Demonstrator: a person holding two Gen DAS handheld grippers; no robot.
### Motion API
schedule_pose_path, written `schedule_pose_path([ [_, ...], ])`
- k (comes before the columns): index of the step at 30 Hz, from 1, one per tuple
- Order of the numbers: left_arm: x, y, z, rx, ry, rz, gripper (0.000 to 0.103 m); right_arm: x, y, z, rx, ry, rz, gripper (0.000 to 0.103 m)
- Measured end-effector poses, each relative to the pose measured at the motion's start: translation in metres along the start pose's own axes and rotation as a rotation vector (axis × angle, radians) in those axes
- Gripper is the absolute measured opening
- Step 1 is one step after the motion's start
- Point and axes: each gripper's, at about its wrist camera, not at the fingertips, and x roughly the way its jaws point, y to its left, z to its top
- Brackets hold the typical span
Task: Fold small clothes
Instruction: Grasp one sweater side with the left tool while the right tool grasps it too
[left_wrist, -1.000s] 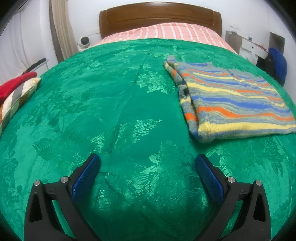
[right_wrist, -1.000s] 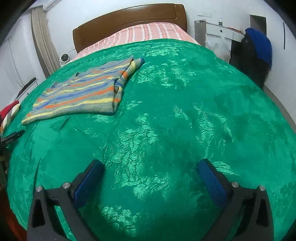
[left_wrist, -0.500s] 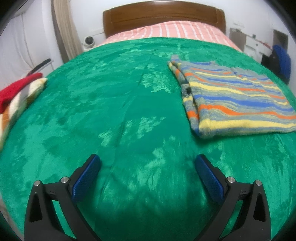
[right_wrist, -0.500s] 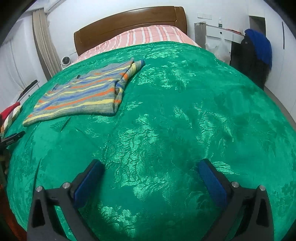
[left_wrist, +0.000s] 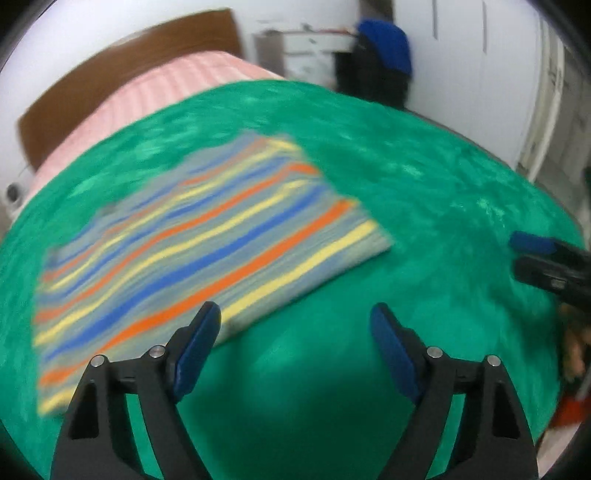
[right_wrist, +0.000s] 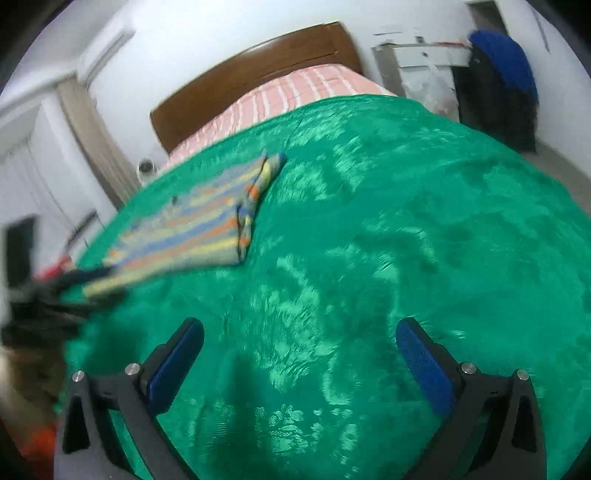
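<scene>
A plush green blanket (left_wrist: 424, 192) with a shiny leaf pattern covers the bed, and on it lies the sweater (left_wrist: 192, 236), a knitted, folded rectangle in grey, blue, orange and yellow stripes. The left gripper (left_wrist: 295, 321) hangs right over the sweater's near corner, which sits just beyond the left blue pad (left_wrist: 195, 347). Its jaws have just been closing a little but stand wide apart, with only blanket between them. A second ago the sweater lay well off to this gripper's right; now it fills the left of the blurred view. The right gripper (right_wrist: 299, 332) gapes wide over bare blanket, holding nothing, the sweater (right_wrist: 192, 221) far ahead to its left.
</scene>
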Motion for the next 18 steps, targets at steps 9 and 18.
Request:
schedule_pose_path([
  [9,0.05,-0.031,0.025,0.043,-0.022,0.086,0.008,0.064,-0.01,0.104,0.044,0.174,0.19,0.089],
  [18,0.017,0.025,0.02,-0.182,-0.09,-0.078,0.007,0.247,0.049,0.174,0.149,0.384,0.346,0.01],
])
